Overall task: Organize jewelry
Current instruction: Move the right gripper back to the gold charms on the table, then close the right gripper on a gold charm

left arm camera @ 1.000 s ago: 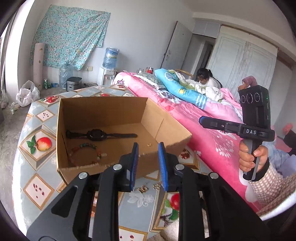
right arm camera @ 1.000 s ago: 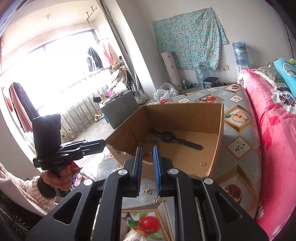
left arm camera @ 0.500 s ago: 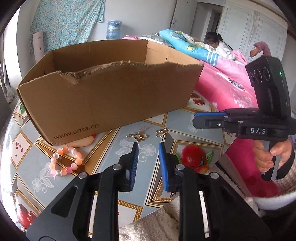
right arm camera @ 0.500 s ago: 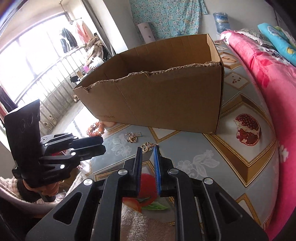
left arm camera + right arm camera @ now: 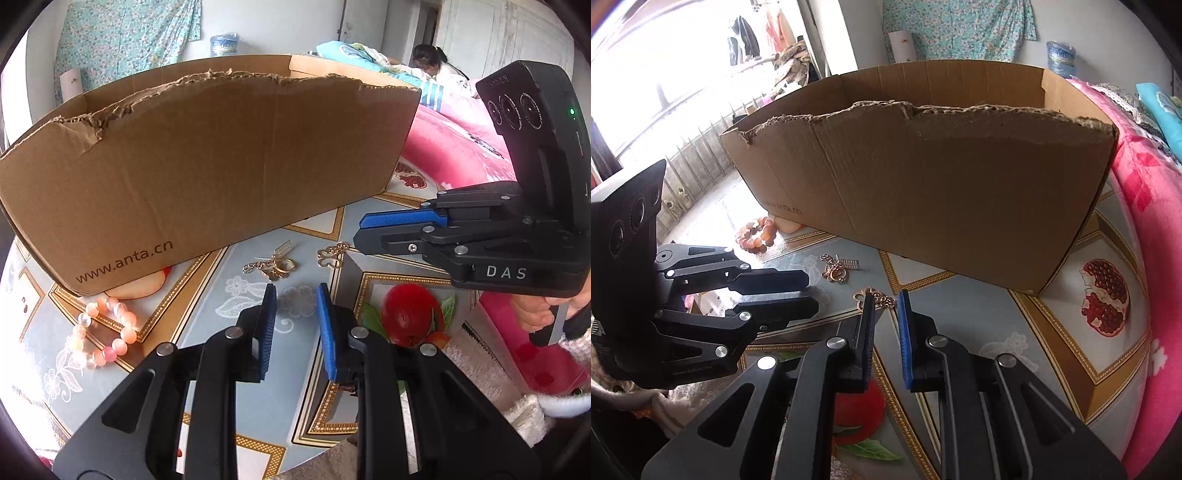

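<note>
Both grippers lowered twd gold chain, lying across; L & R released.

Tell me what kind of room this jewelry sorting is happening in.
Most likely a lived-in bedroom at home. A bed with a pink blanket lies right beside the table, white wardrobe doors stand behind it, and a water dispenser bottle sits by the far wall.

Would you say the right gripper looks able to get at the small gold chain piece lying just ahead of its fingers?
Probably yes. The right gripper is open and low over the table, the gold chain piece sits right at its fingertips, and nothing lies between them; the cardboard box stands farther back.
</note>
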